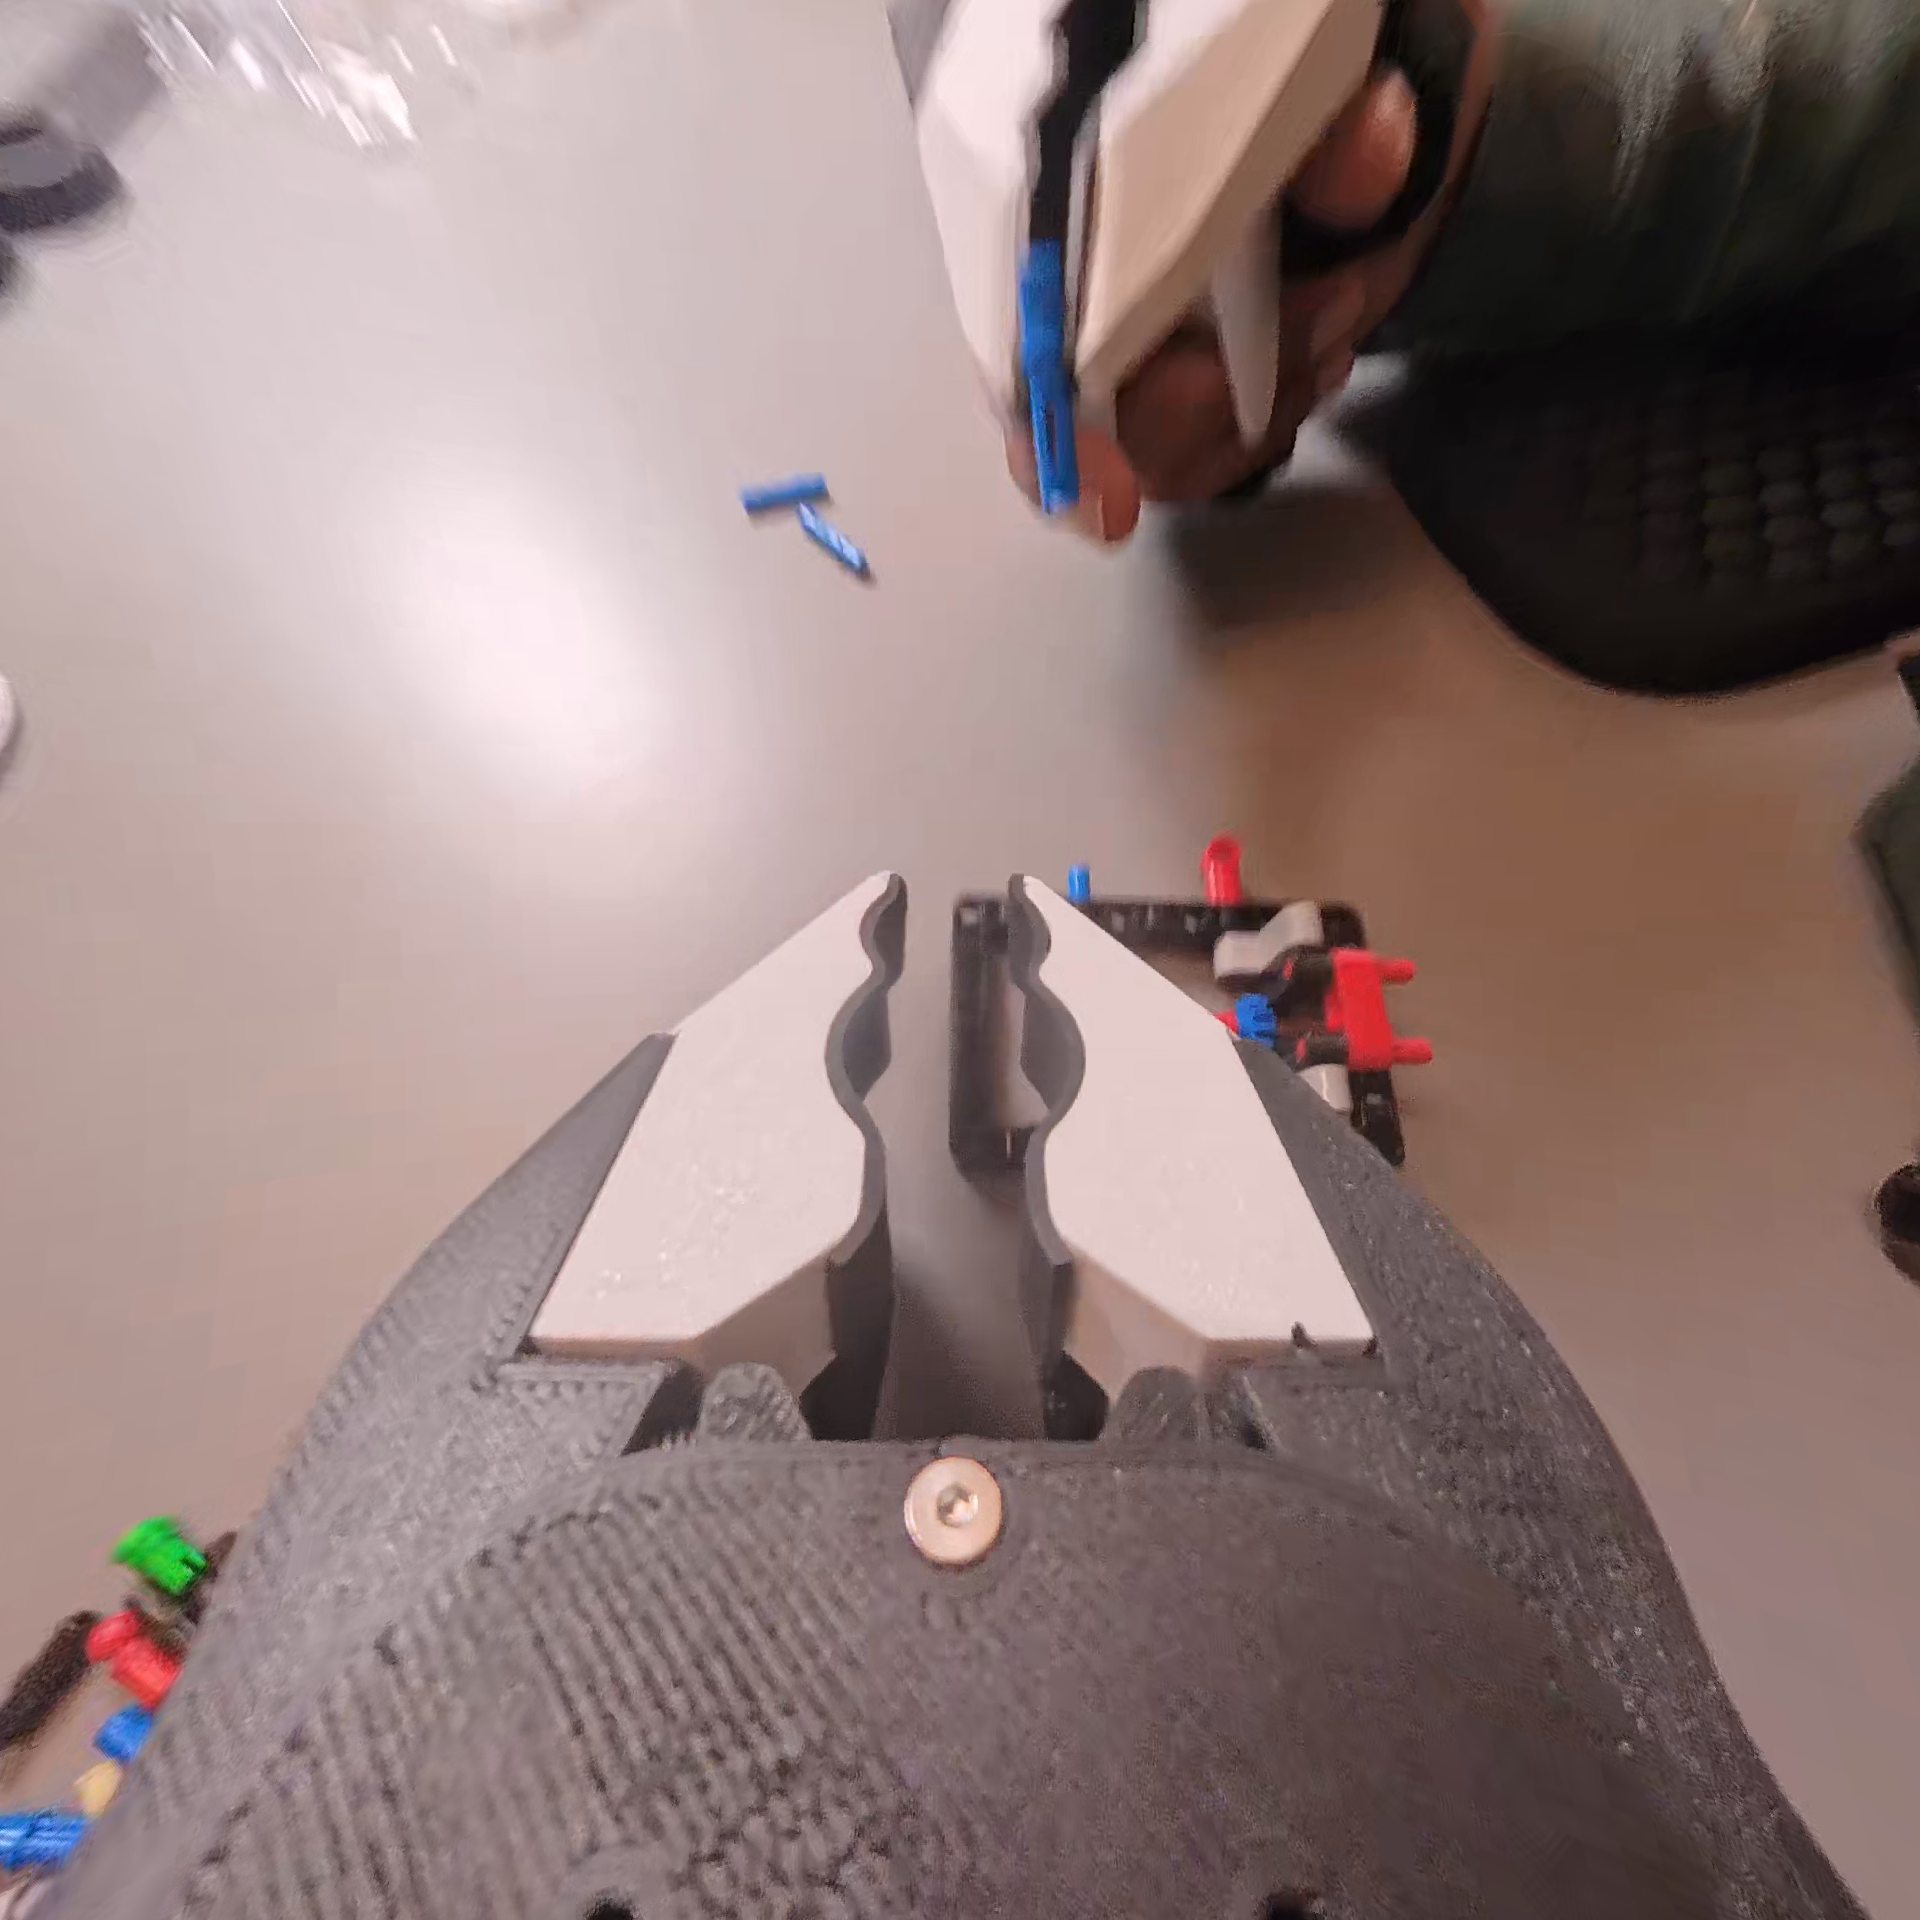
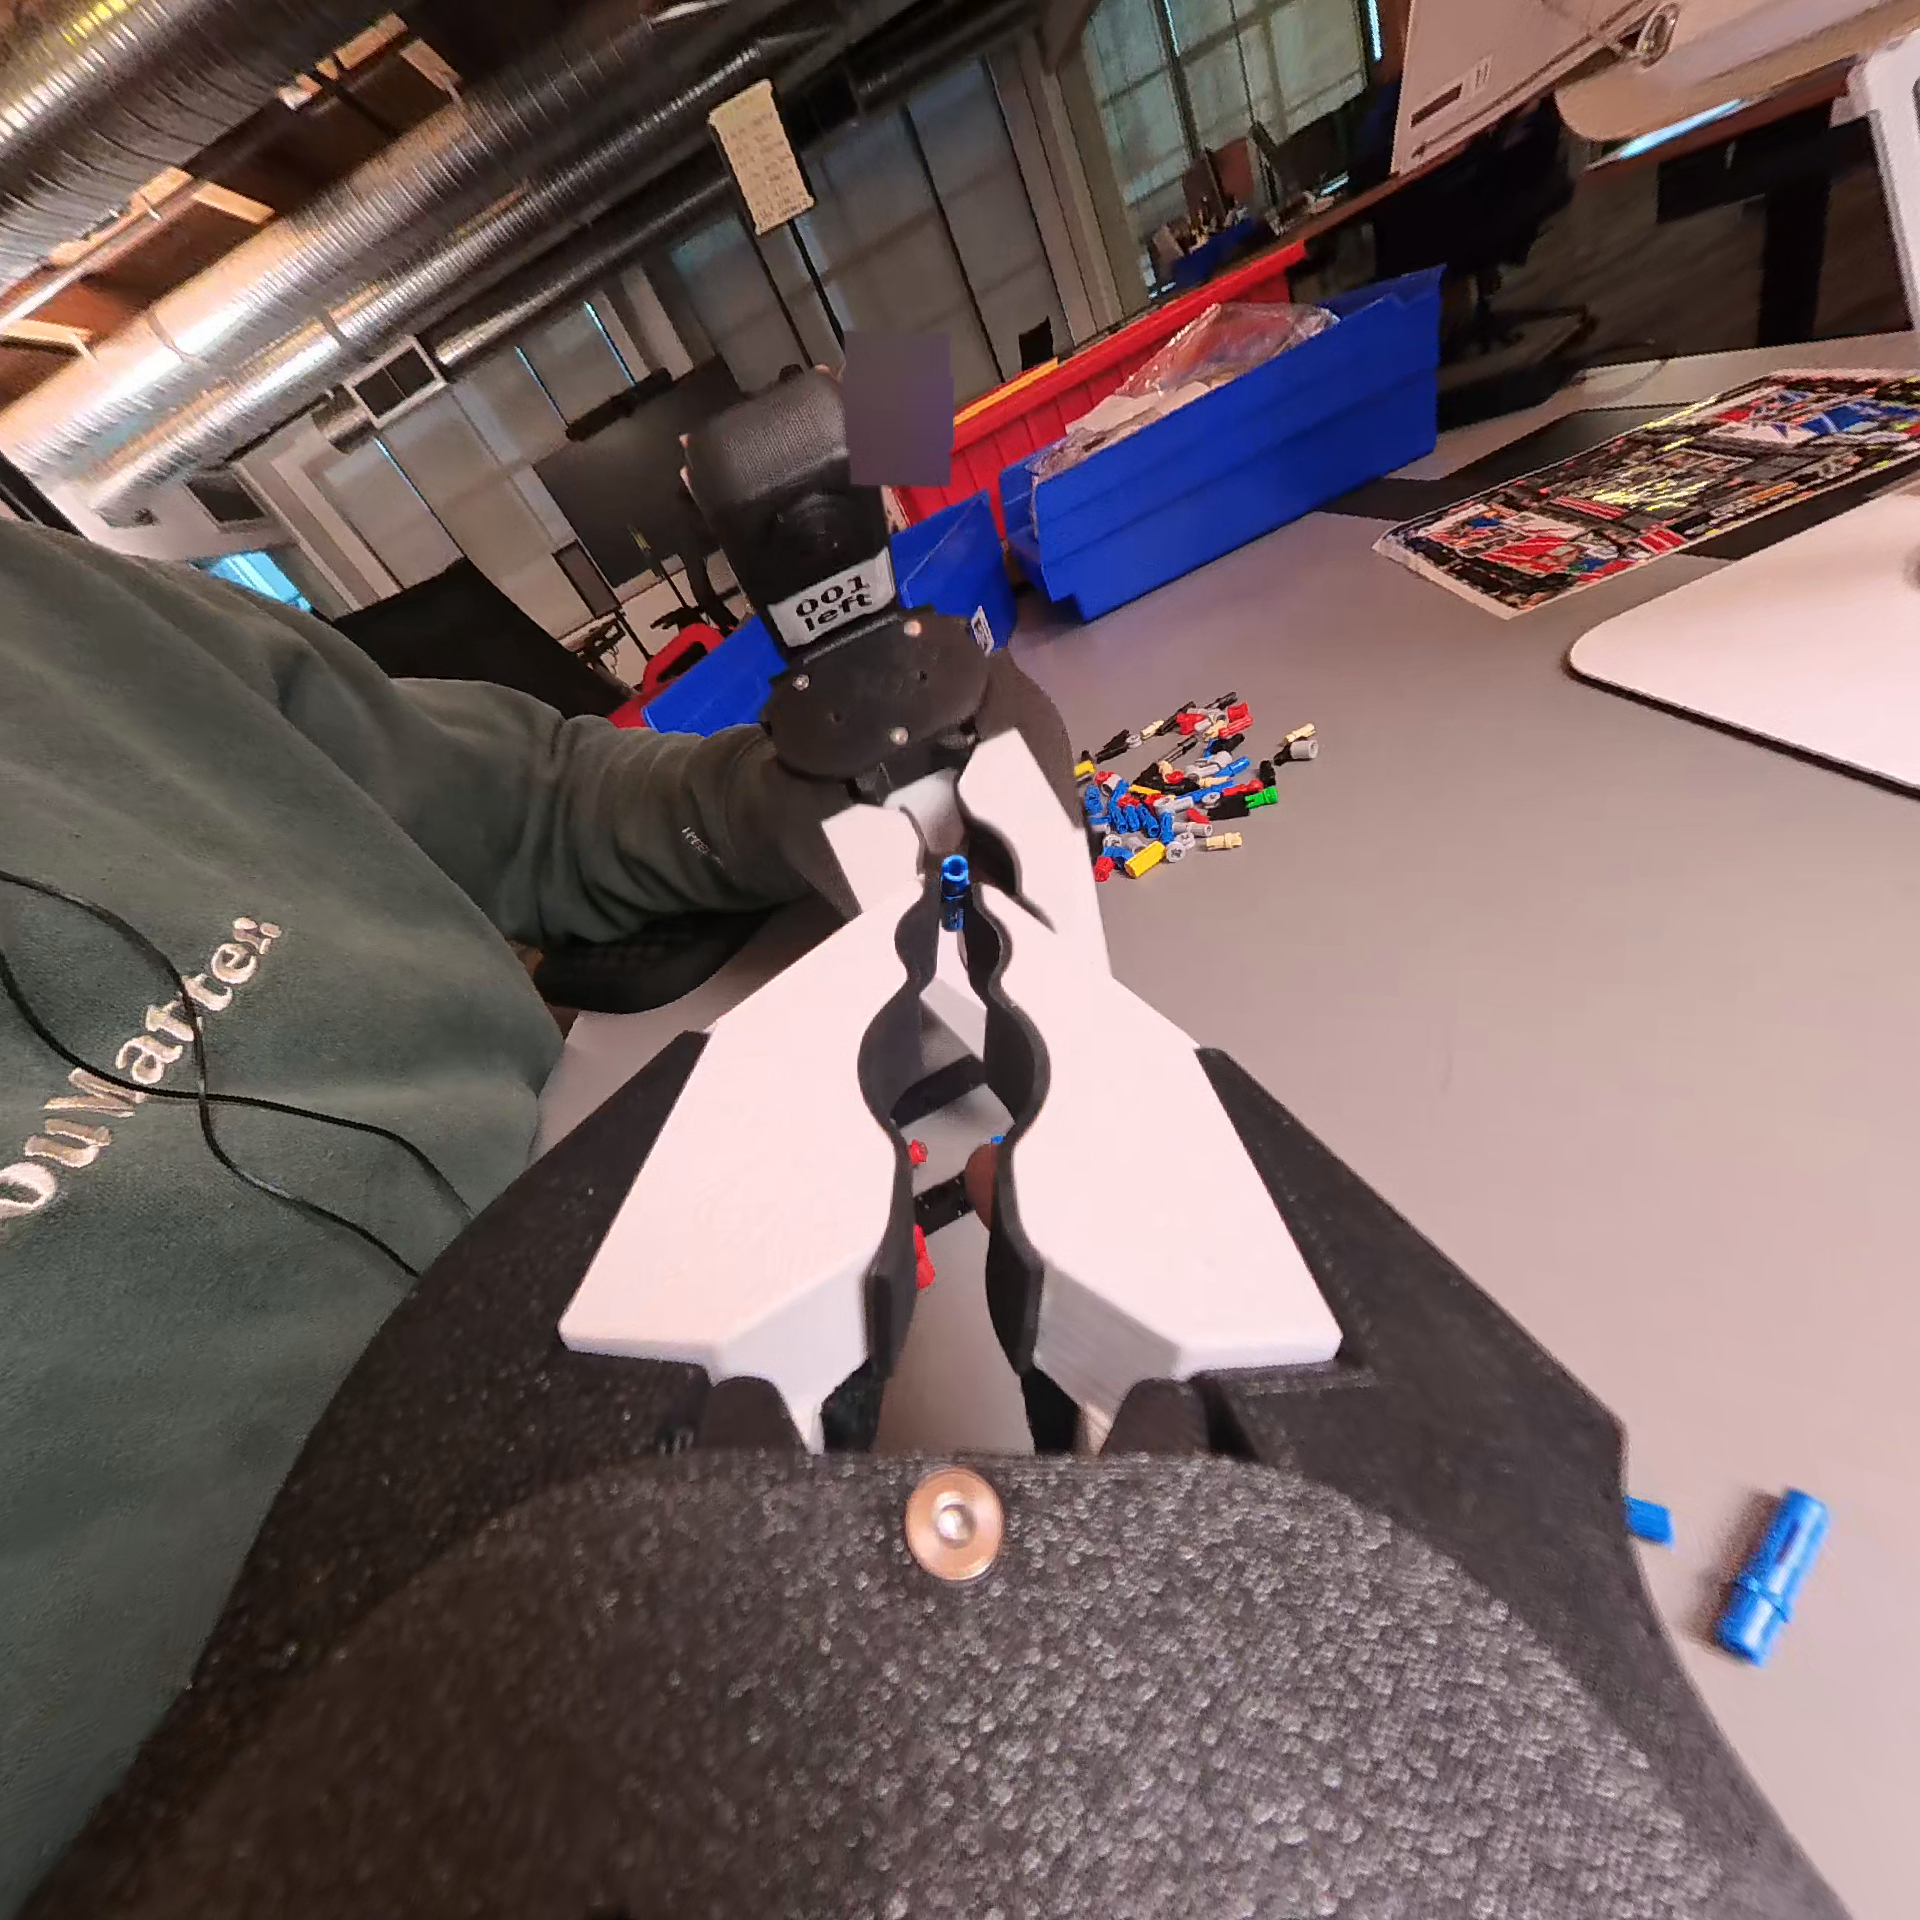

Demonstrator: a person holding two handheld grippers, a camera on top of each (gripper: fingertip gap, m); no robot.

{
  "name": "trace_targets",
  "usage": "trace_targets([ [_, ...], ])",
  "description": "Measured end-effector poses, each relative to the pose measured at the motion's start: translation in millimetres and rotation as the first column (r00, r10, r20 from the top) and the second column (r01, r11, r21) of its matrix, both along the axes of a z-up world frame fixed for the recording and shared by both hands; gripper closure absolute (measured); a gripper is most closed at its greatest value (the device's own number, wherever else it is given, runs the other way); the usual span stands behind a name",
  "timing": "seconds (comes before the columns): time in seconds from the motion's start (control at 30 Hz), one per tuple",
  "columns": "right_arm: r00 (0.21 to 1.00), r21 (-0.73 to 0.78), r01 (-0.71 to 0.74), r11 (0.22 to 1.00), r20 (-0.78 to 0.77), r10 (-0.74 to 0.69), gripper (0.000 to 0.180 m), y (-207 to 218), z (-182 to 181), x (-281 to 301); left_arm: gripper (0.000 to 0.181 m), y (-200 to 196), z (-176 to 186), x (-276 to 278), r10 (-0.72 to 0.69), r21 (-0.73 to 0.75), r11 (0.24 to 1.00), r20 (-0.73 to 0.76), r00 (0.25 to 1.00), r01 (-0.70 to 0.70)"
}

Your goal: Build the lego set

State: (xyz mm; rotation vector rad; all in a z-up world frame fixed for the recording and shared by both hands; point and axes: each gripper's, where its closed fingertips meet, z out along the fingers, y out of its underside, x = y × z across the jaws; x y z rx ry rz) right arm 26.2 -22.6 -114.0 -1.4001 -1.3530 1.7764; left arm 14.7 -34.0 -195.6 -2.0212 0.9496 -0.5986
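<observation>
— So where was the build at that point?
— The black frame assembly (image 1: 1174,997), with red and blue connectors stuck in it, lay on the grey table (image 1: 416,623) at about three o'clock of the left gripper (image 1: 956,894). That gripper's fingers stood slightly apart with nothing between them, its right finger overlapping the frame's near corner.
— And the other one?
— The right gripper (image 2: 951,914) was clamped on a blue pin (image 1: 1047,374), held high at one o'clock in the left wrist view. In its own view the pin (image 2: 952,891) poked out between the tips.
— How would you do the step well?
— My judgement: pin the frame down with the left gripper first, then bring the blue pin square to a hole and push along its axis; a skewed pin would likely jam or slip from the pads.
— Anything else around?
— Two loose blue pins (image 1: 805,520) lay at eleven o'clock of the frame, a heap of small mixed parts (image 2: 1174,790) farther off, blue bins (image 2: 1226,457) beyond it, and the printed instruction sheet (image 2: 1662,488) at two o'clock.
— What couldn't you make out?
— Most of the frame hid behind the left gripper's body, and motion blur smeared the held pin, so I couldn't tell which hole was meant.
</observation>
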Motion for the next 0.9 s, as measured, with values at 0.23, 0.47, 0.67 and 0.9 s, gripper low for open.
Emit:
trace_targets([
  [0.23, 0.998, 0.027, -0.013, 1.0, -0.056, 0.015, 0.177, -14, 4, -7, 0.17, 1, 73, 16, -0.017, 0.175, 0.984, 0.281, 0.96, -0.034],
  [0.47, 0.999, 0.042, -0.05, 0.998, -0.008, 0.051, 0.177, -18, -3, -6, 0.178, -5, 68, 17, -0.062, 0.196, 0.98, 0.166, 0.984, 0.028],
  [0.67, 0.996, 0.182, -0.068, 0.981, 0.07, 0.056, 0.174, -23, -17, -3, 0.178, -12, 49, 15, -0.096, 0.227, 0.967, -0.098, 0.991, 0.117],
  [0.9, 0.994, 0.477, -0.091, 0.874, 0.09, 0.055, 0.171, -32, -31, 0, 0.178, -19, 39, 18, -0.148, 0.163, 0.972, -0.121, 0.982, 0.167],
])
